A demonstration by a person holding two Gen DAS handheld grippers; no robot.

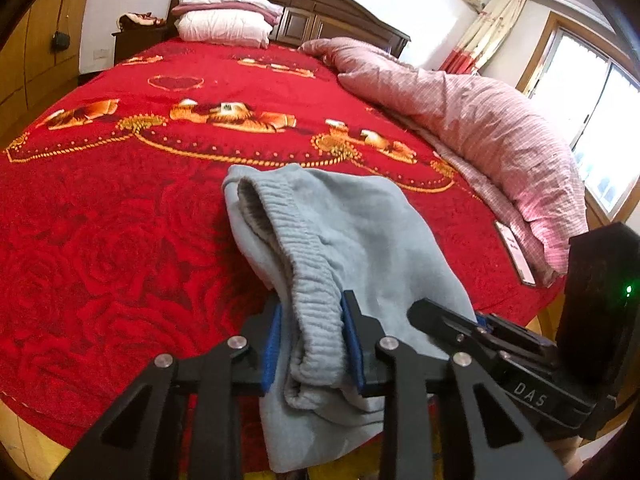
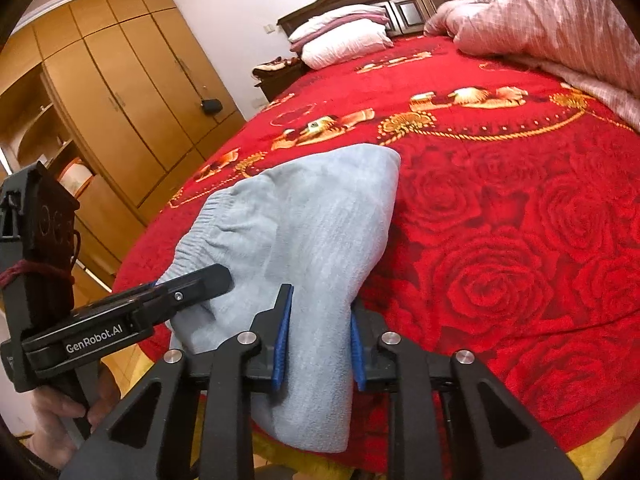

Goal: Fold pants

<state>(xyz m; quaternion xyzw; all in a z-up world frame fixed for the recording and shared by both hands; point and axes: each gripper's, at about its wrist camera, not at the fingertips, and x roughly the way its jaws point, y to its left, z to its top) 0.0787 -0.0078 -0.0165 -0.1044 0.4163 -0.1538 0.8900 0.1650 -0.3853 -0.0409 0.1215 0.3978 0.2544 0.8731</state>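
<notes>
Light grey-blue pants [image 1: 352, 220] lie bunched at the near edge of a red bed [image 1: 120, 220]. In the left wrist view my left gripper [image 1: 314, 312] is shut on the ribbed waistband [image 1: 316, 320], its blue pads pressed against the fabric from both sides. The right gripper's black body [image 1: 500, 344] shows at the right of that view. In the right wrist view my right gripper [image 2: 320, 312] is shut on a fold of the pants [image 2: 316, 220], which hang over the bed edge below it. The left gripper's body [image 2: 120, 320] reaches in from the left, held by a hand [image 2: 60, 420].
A red rose-patterned blanket [image 2: 500, 240] covers the bed. A pink quilt [image 1: 480, 128] lies heaped along the right side, with pillows [image 1: 224, 20] stacked at the dark headboard. A wooden wardrobe [image 2: 120, 92] stands left of the bed, a window [image 1: 600, 112] at the right.
</notes>
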